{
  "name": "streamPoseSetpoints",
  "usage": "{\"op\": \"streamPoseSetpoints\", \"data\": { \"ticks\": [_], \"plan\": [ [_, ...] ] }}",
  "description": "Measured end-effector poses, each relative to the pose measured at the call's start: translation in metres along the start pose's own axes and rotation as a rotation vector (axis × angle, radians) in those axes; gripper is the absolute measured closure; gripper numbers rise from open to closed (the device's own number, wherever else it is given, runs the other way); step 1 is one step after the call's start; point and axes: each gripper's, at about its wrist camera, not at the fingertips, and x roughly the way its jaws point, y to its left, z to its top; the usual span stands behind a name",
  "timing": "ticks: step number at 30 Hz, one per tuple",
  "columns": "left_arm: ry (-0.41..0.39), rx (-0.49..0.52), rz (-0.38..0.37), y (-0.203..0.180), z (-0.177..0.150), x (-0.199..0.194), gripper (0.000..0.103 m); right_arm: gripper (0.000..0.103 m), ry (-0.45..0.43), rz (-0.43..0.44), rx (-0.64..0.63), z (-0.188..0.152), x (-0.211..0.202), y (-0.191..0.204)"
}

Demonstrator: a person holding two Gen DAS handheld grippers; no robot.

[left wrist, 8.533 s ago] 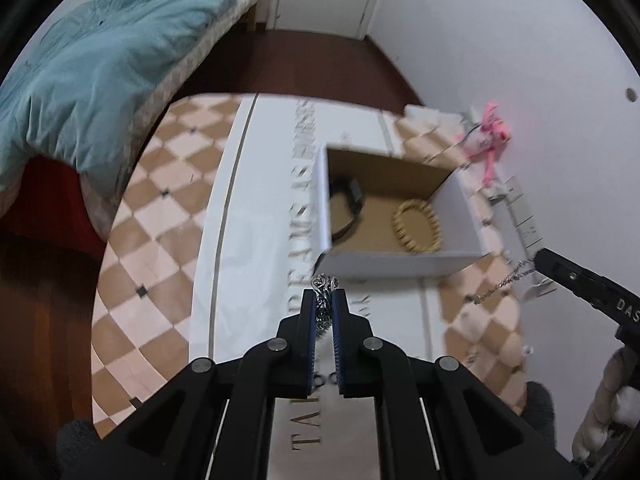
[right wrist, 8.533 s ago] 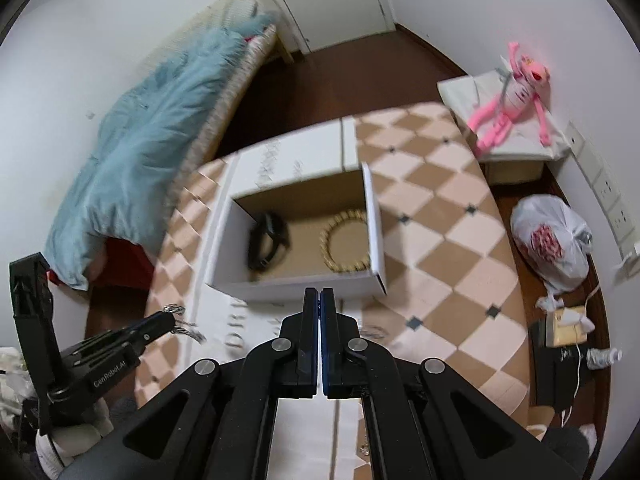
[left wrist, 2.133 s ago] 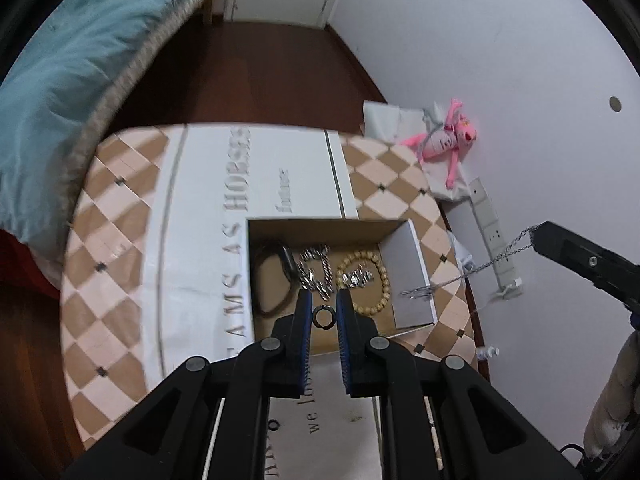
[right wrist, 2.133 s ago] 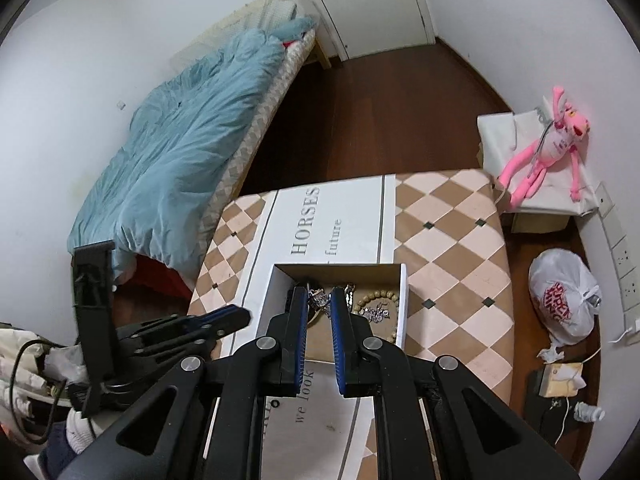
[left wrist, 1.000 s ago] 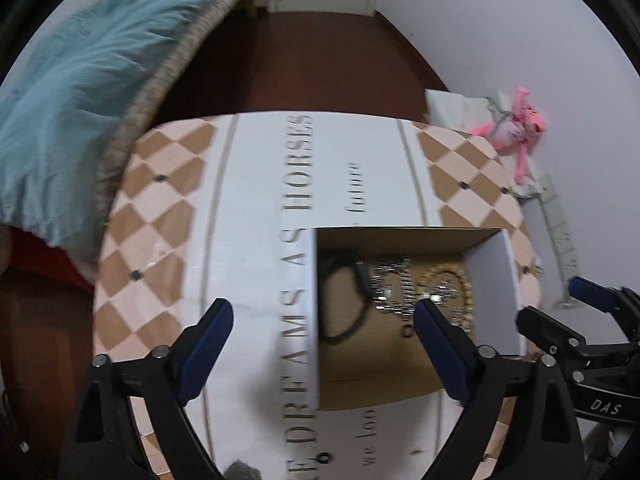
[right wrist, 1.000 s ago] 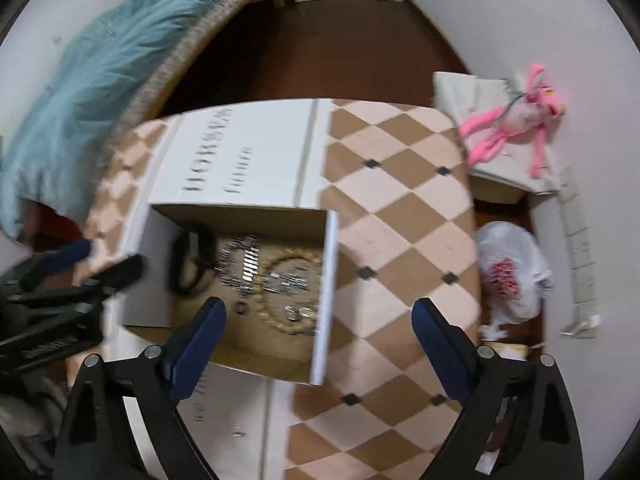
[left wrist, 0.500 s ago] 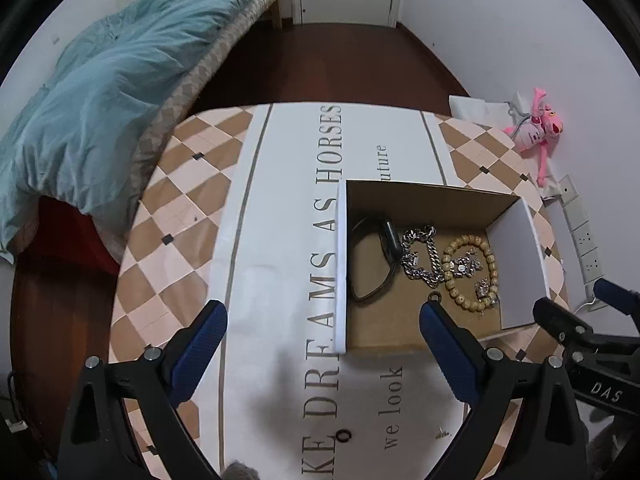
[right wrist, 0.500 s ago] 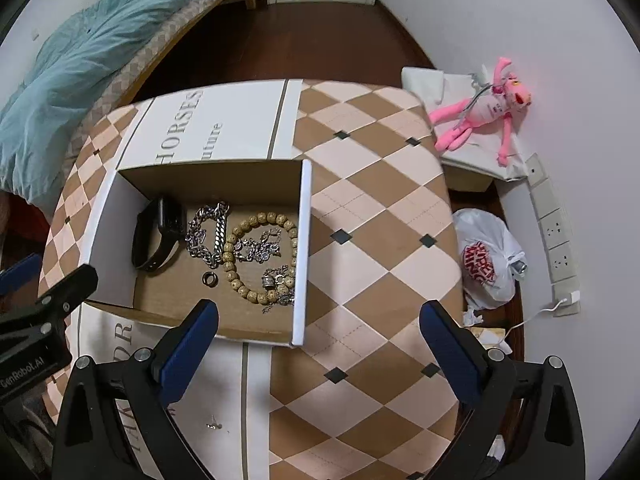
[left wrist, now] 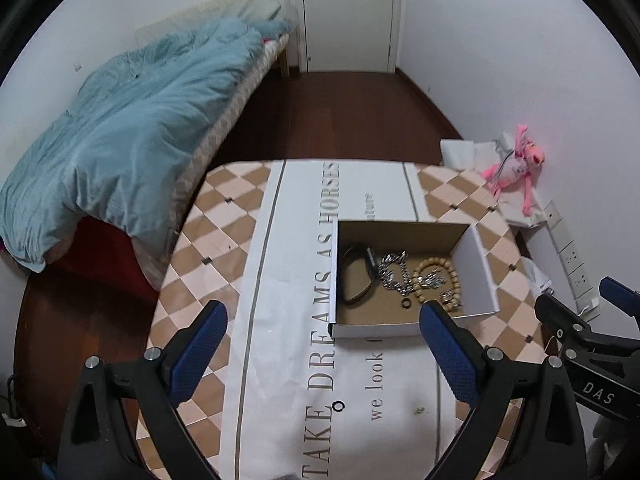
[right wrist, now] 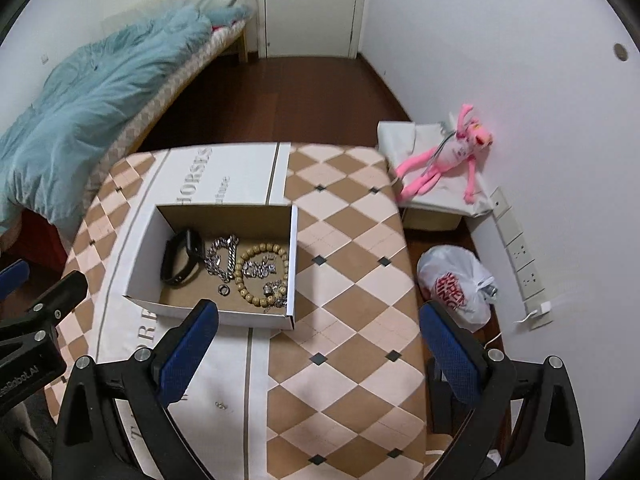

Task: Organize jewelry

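Jewelry is gathered in the open cardboard box that stands on the checked tablecloth. On the box floor a black watch band is seen at the left, a silver chain lies just beside it, a wooden bead bracelet sits at the right against the white side wall, and smaller silver pieces are piled within and over the bracelet. A small dark ring is placed near the front wall, between chain and beads. Both tools are spread wide and nothing is gripped: the left gripper and the right gripper are held above the near part of the table, short of the box, with blue pads apart. The sorting is judged to be nearly or wholly done, since the larger pieces are all contained. What may be left is slight: a tiny metallic item is noticed on the white strip of the cloth in front of the box, and a small dark circle is seen among the printed letters in the left view, though whether that is a ring or part of the print cannot be told.
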Motion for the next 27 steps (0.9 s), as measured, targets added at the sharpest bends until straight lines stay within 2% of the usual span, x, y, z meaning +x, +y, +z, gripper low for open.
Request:
{"op": "streamPoseSetpoints", "data": {
  "ticks": [9, 16, 20, 22, 25, 27],
  "plan": [
    [-0.062, 0.003, -0.005, -0.001, -0.012, -0.045, 0.005, 0.001, -0.074, 0.001, 0.027, -0.013, -0.05, -0.007],
    [-0.075, -0.023, -0.011, 0.002, -0.021, -0.063, 0.005, 0.001, -0.089, 0.026, 0.038, -0.021, -0.07, -0.006],
    [-0.075, -0.035, 0.025, 0.004, -0.031, -0.06, 0.005, 0.001, -0.036, 0.034, 0.045, -0.036, -0.057, -0.009],
    [-0.052, -0.044, 0.048, 0.007, -0.041, -0.05, 0.005, 0.001, 0.033, 0.034, 0.055, -0.055, -0.037, -0.012],
    [0.029, -0.053, 0.079, 0.014, -0.066, -0.02, 0.005, 0.002, 0.12, 0.042, 0.092, -0.088, -0.004, -0.02],
    [0.079, -0.059, 0.084, 0.018, -0.083, -0.004, 0.005, 0.003, 0.179, 0.097, 0.133, -0.11, 0.02, -0.026]
  ]
}}
